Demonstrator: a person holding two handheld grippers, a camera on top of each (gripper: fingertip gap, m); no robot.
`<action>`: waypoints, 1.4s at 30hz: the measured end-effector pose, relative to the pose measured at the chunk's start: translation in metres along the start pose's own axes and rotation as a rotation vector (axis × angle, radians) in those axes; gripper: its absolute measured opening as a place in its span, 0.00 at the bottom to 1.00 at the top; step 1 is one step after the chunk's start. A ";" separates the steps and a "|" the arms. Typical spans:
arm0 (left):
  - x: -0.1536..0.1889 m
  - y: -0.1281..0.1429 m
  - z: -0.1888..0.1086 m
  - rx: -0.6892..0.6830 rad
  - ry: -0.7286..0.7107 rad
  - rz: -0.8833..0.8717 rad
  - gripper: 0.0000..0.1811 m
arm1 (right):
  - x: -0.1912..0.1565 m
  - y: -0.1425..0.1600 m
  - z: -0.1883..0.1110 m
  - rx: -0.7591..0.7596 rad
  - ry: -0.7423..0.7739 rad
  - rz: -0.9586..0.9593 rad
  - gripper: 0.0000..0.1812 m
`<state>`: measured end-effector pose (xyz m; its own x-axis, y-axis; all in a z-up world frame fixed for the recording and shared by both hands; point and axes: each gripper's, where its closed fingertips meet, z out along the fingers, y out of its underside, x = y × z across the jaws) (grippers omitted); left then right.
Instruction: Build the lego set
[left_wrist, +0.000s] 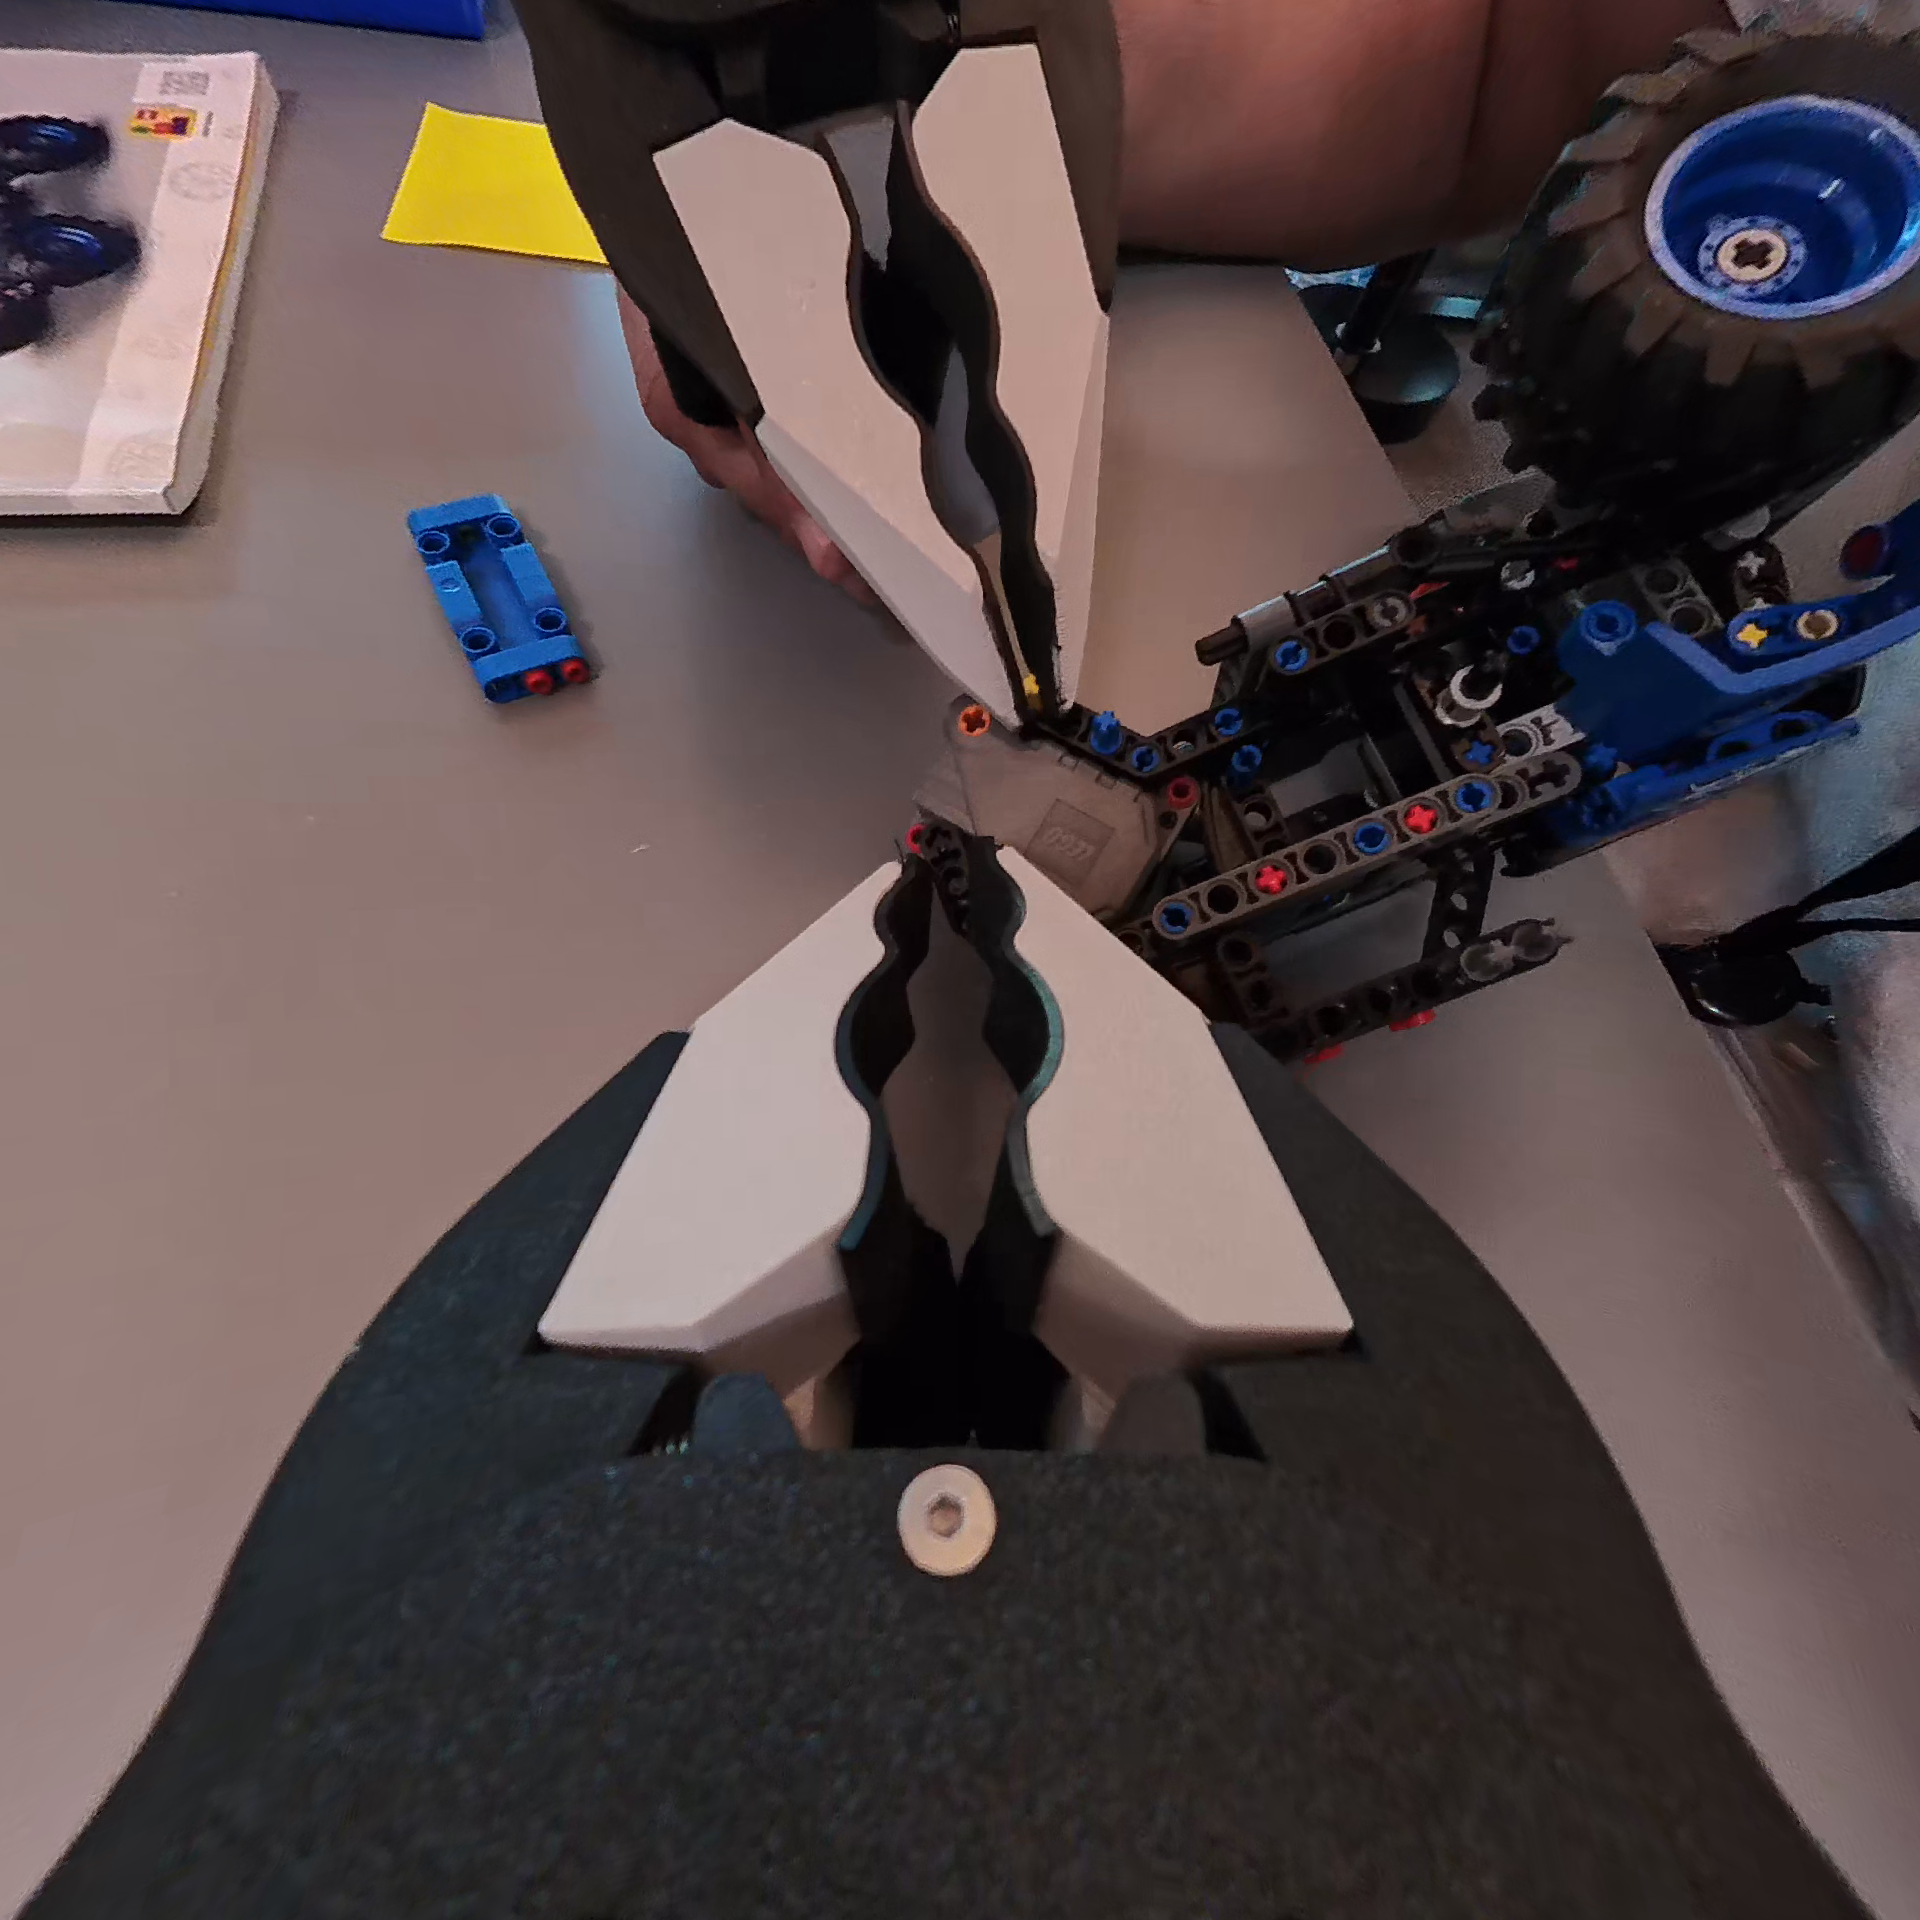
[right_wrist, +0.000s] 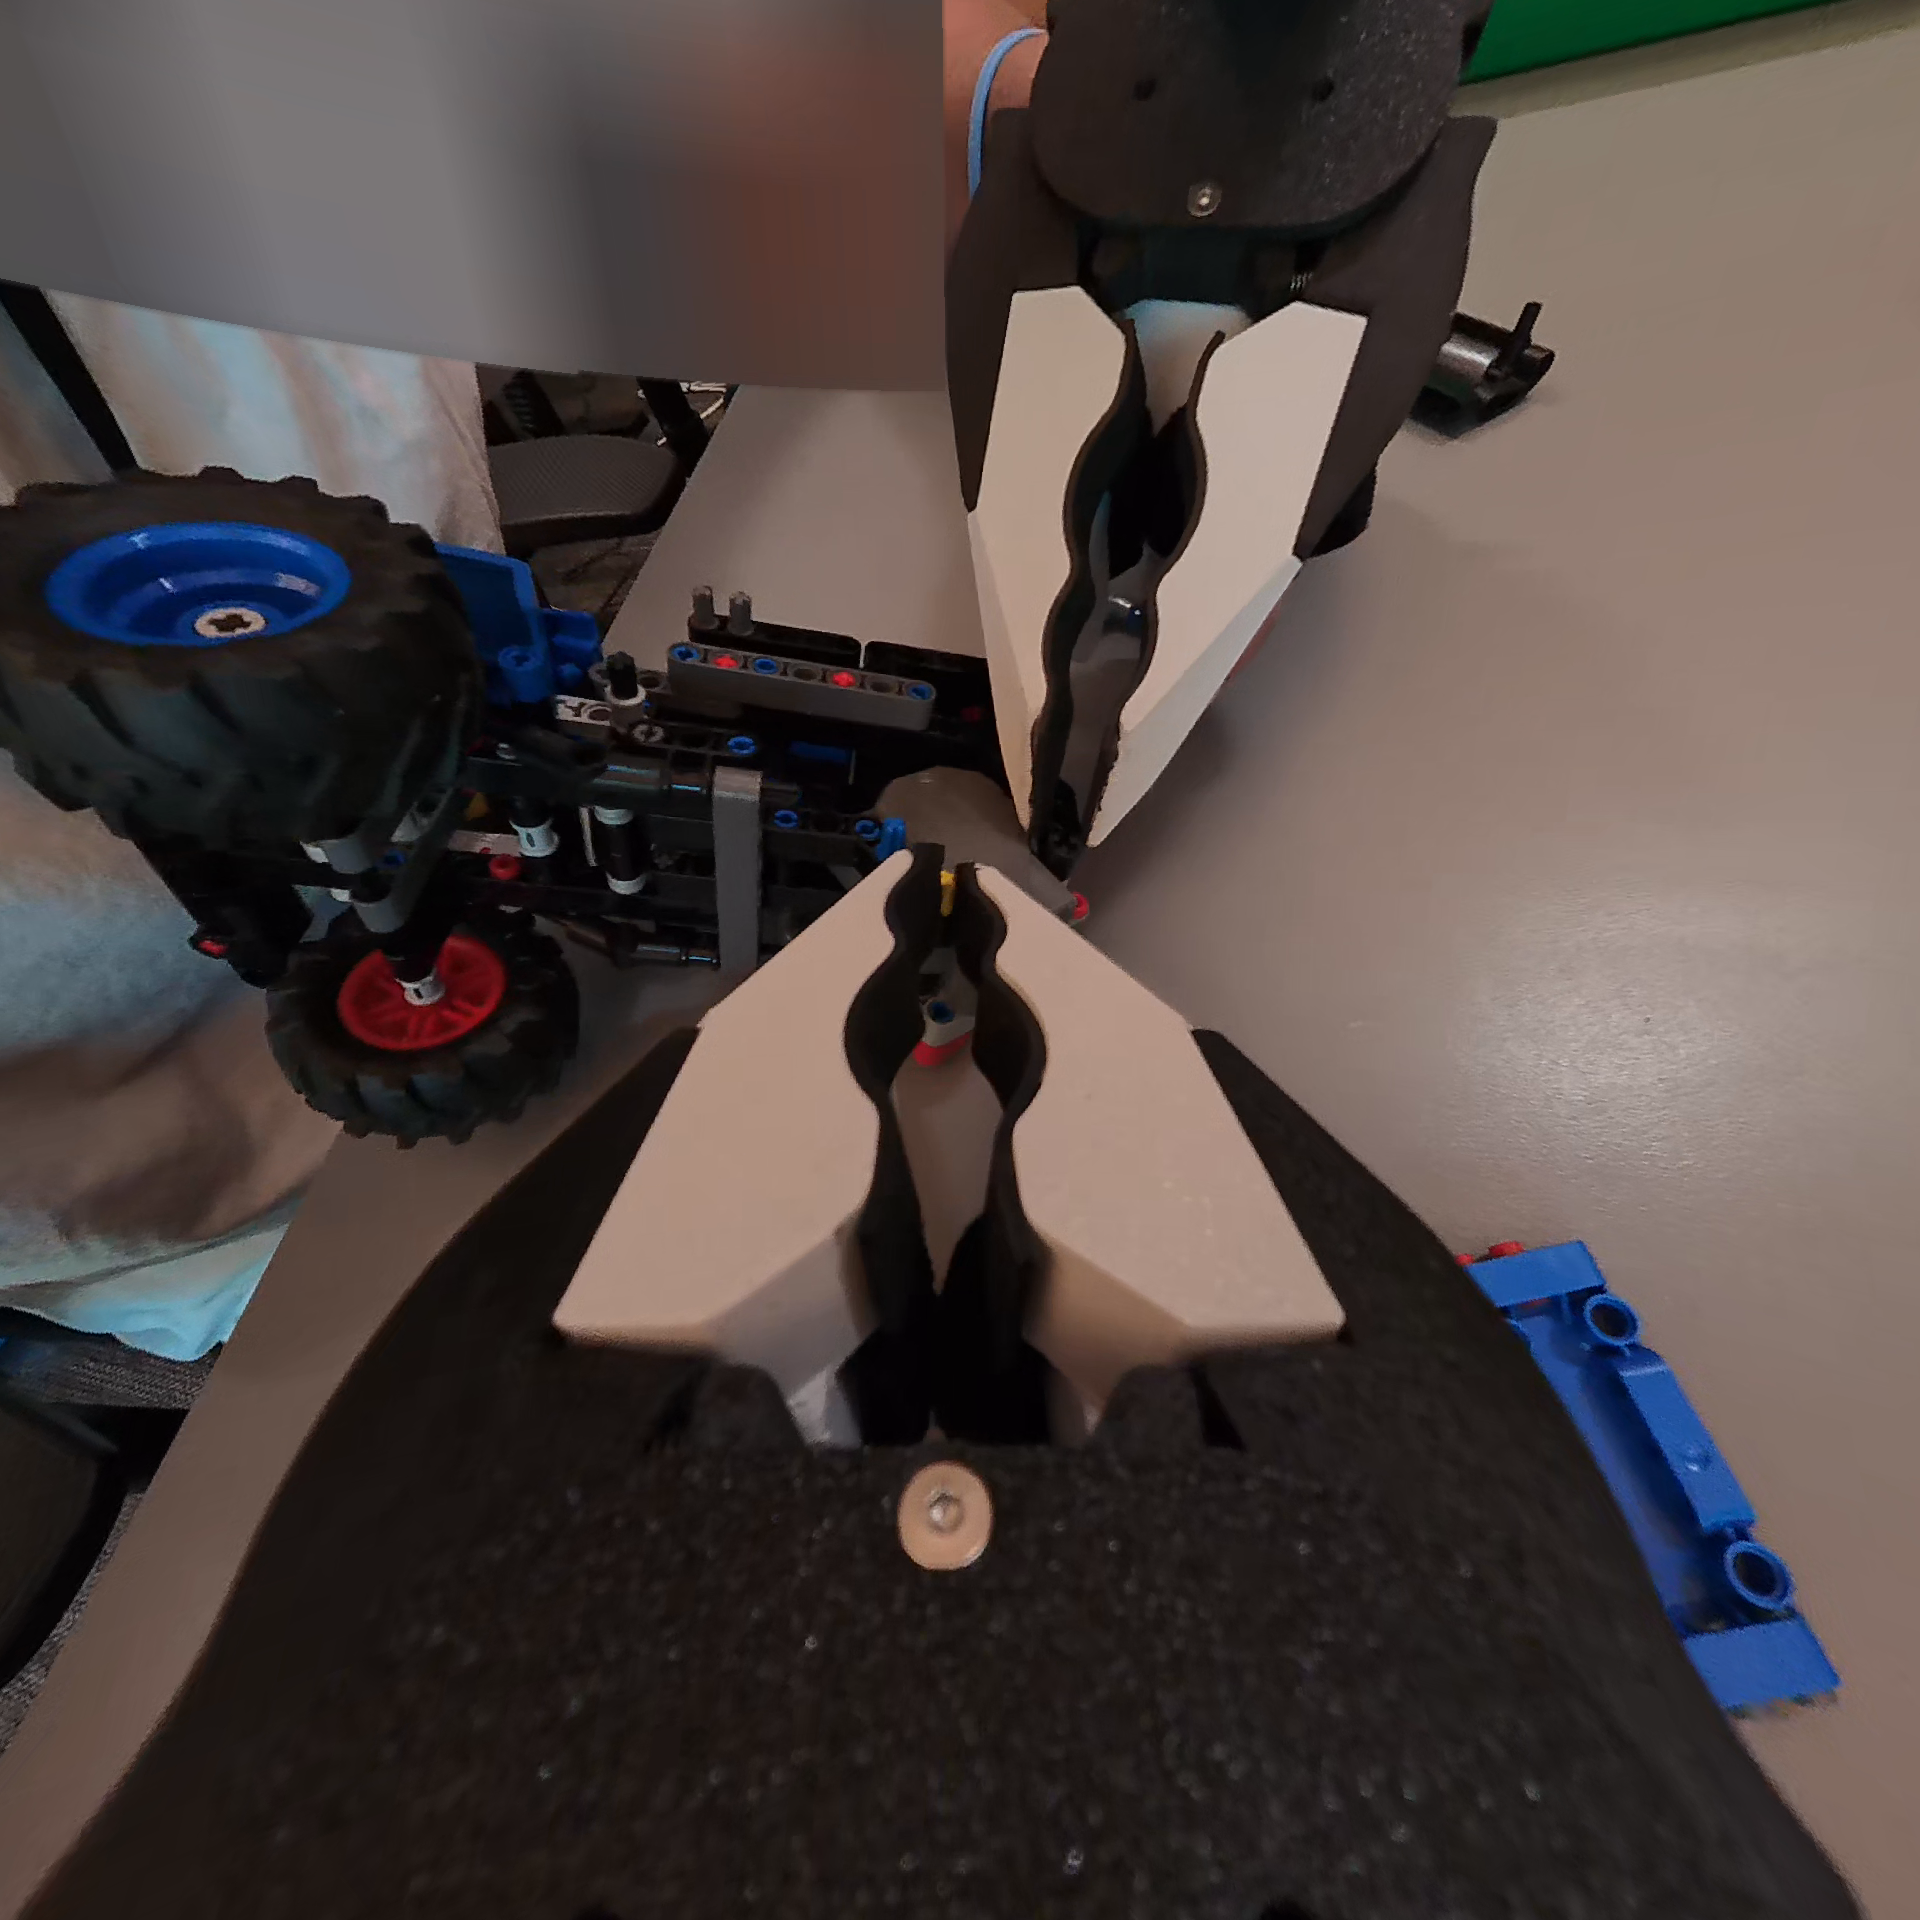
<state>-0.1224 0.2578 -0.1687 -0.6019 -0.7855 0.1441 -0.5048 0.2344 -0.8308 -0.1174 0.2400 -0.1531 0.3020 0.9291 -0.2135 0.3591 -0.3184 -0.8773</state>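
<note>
**Two pinches on one end of the brick truck frame**

The half-built toy truck (left_wrist: 1455, 790) lies tilted on the grey table (left_wrist: 260, 1039), its black studded beams dotted with blue and red pins, one big knobbly tyre on a blue hub (left_wrist: 1766, 218) raised at the far end. My left gripper (left_wrist: 951, 868) is closed on a black beam at the frame's near corner, just beside the smooth grey housing (left_wrist: 1060, 821). My right gripper (right_wrist: 940, 878) is pinched shut on a small yellow pin (right_wrist: 945, 883) seated in the same corner.

My worry is this: the pin is tiny and hard, and my wavy black pads are soft, so a slanted pull could let it slip out. If my left grip twists, I judge the tilted frame could roll on its tyres.

A loose blue plate (left_wrist: 499, 597) lies apart, with a booklet (left_wrist: 114, 281) and yellow sheet (left_wrist: 488, 187) beyond.
</note>
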 end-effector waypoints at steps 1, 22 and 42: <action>0.000 0.000 0.000 0.000 -0.001 -0.001 0.04 | 0.000 0.000 0.000 0.000 -0.002 0.004 0.01; 0.005 -0.002 0.003 0.001 0.024 0.017 0.04 | -0.021 -0.003 0.012 -0.025 -0.037 -0.084 0.06; 0.005 -0.002 0.004 0.000 0.021 0.030 0.04 | -0.020 -0.001 0.009 -0.077 0.005 -0.120 0.02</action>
<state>-0.1223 0.2510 -0.1681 -0.6292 -0.7663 0.1303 -0.4864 0.2574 -0.8350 -0.1312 0.2237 -0.1520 0.2569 0.9605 -0.1069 0.4597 -0.2187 -0.8607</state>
